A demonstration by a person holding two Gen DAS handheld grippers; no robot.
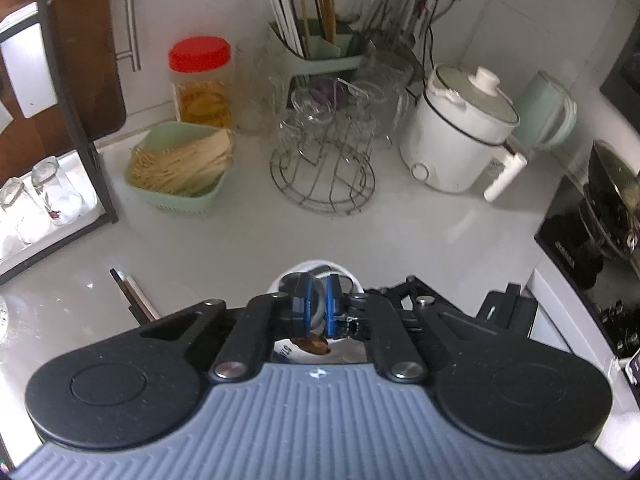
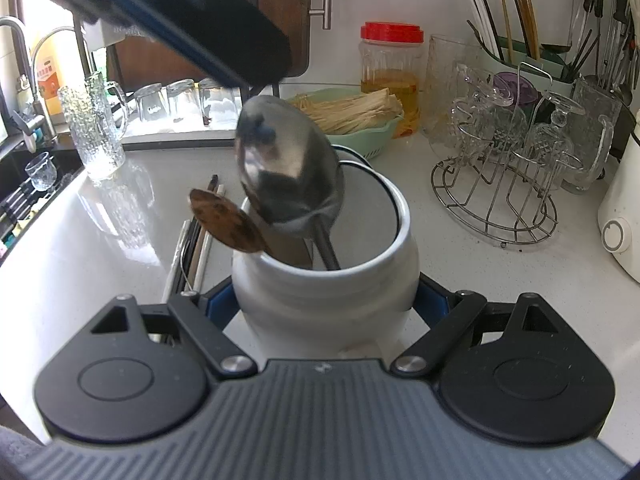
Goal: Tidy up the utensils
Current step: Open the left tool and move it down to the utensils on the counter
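Note:
My right gripper (image 2: 326, 304) is shut on a white ceramic jar (image 2: 328, 300), one blue pad on each side of its body. A metal spoon (image 2: 288, 168) and a brown wooden spoon (image 2: 224, 220) stand handle-down in the jar. My left gripper (image 1: 318, 280) comes from above, over the jar's rim (image 1: 316, 265), and its blue pads are pinched on the metal spoon's bowl (image 1: 318, 312). In the right wrist view one left finger (image 2: 240, 52) shows at the top left, ending at the spoon's tip. Loose chopsticks (image 2: 196, 244) lie on the counter left of the jar.
At the back stand a green holder of chopsticks (image 1: 320, 44), a wire rack of glasses (image 1: 324, 160), a green basket of thin sticks (image 1: 180, 168) and a red-lidded jar (image 1: 200, 80). A white cooker (image 1: 460, 132) and a stove (image 1: 560, 256) are on the right; a glass mug (image 2: 96, 128) stands left.

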